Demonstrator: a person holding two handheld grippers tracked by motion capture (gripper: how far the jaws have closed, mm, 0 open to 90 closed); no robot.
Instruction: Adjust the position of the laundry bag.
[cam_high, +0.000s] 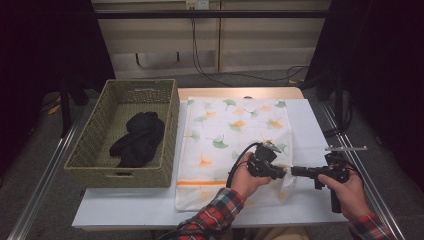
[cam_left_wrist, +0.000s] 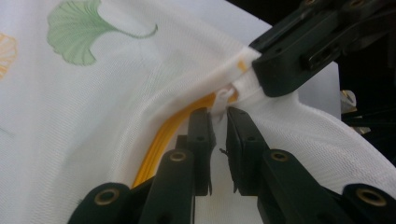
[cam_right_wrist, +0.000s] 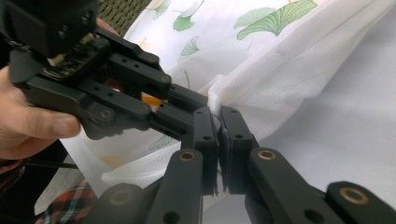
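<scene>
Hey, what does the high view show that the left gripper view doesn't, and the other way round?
High view alone: a wicker basket at the table's left with a dark garment in it, the white table, and the person's plaid sleeves. Left gripper view alone: up close, the left gripper with its jaws nearly together on a small white tab at the cloth's edge, beside an orange stripe. Both share the leaf-printed cloth and the right gripper, clamped on that cloth's edge.

Table evenly lit from above, surroundings dark; high view soft, close views sharp.
</scene>
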